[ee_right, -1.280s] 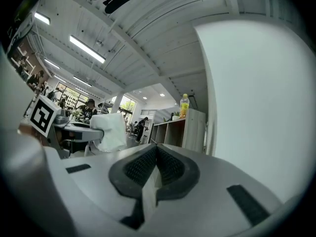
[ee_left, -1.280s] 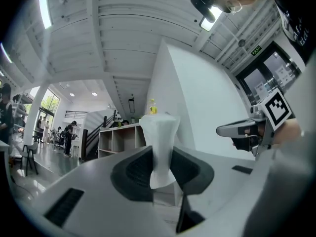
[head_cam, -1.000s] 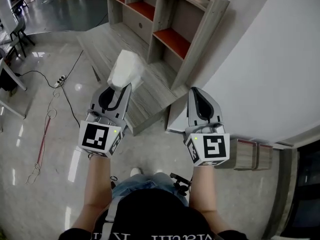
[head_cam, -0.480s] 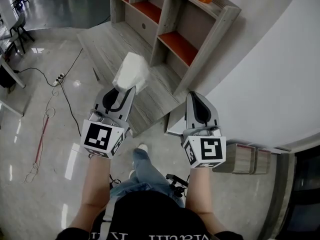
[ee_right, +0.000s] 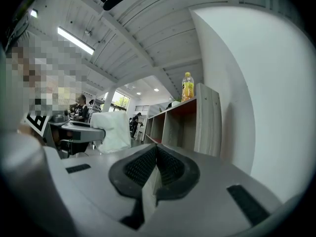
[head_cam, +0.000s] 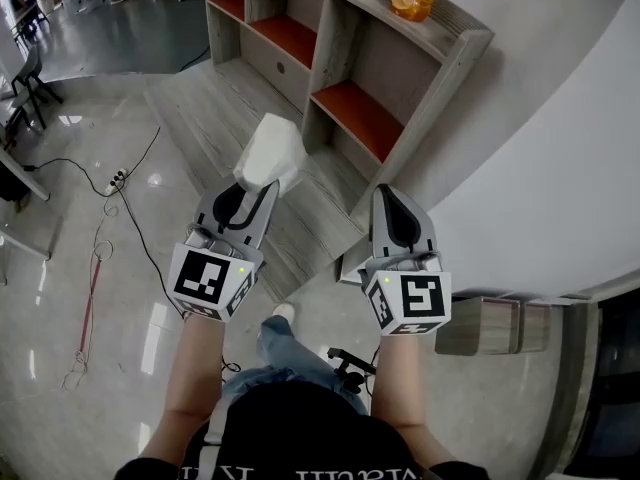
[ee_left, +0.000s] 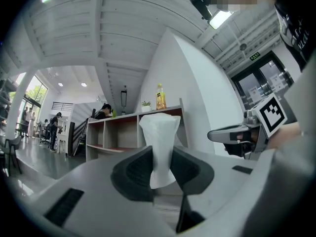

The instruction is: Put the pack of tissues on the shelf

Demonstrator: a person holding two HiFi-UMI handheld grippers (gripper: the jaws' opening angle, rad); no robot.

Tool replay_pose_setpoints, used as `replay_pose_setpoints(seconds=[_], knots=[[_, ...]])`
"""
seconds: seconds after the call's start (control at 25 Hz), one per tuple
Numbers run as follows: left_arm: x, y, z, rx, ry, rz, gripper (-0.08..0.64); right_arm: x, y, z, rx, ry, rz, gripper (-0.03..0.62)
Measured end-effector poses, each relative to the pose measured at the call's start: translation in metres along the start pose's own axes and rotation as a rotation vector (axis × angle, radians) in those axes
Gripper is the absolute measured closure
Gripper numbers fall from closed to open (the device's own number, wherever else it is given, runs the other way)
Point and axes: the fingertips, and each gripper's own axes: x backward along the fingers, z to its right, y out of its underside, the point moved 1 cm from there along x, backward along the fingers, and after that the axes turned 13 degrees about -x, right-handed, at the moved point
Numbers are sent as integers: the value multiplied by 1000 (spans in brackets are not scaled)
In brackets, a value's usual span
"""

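The left gripper [head_cam: 257, 184] pinches the pack of tissues [head_cam: 273, 152] by its near end; it is likely light, soft and squashy. The right gripper [head_cam: 392, 194] fingers are pressed together, empty.

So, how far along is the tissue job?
Done: the tissues are picked up, pinched in the left gripper. In hand: the person holds them out, short of the shelf. Left: reaching it, setting them down, letting go. The right gripper is shut and empty.
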Motion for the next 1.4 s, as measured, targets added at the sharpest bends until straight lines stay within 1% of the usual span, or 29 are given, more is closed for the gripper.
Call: replay_pose_setpoints(seconds=[0.48,0.64,0.76,1.0,1.16,1.4], knots=[[-87,20,-70,-26,40,9,463,-112,-8,20,-11,12,17,575],[-115,30,-84,-25,67,9,463,-141,-5,29,-11,21,12,575],[-134,40,-85,-16,95,11,463,-157,-2,38,-9,39,3,575],[-166,55,-72,4,182,23,463,-166,10,58,0,100,-19,575],[-181,57,-62,23,244,38,463,-161,10,67,-7,146,-22,575],[-199,62,-51,47,385,75,463,-158,14,74,10,279,-27,575]])
